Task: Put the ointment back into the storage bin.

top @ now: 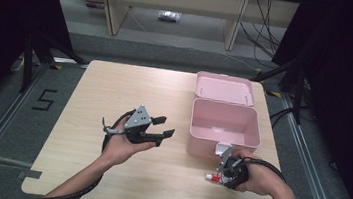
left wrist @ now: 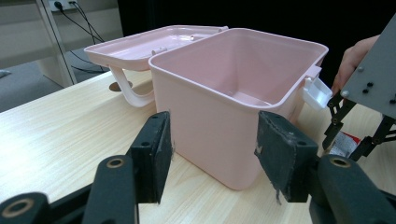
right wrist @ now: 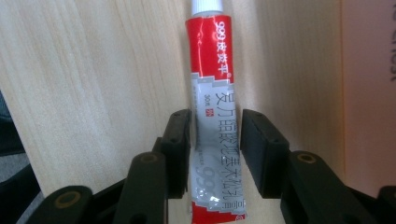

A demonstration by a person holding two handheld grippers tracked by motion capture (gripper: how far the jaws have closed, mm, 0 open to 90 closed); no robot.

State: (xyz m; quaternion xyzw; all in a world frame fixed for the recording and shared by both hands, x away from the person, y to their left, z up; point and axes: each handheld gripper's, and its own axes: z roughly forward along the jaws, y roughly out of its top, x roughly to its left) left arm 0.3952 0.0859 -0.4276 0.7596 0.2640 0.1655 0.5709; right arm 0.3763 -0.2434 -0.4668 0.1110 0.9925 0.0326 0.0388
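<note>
A red-and-silver ointment tube (right wrist: 212, 116) is seen lying flat on the wooden surface (top: 115, 92), just in front of the open pink box (top: 225, 127). It is straddled by the right claw (right wrist: 214, 140), whose jaws are set either side of the tube's lower half, the left one touching, a narrow gap left at the other. The tube's long axis is run straight ahead along the jaws, its white cap pointing away. The left claw (top: 164, 127) is held spread and empty, well apart, aimed at the box.
</note>
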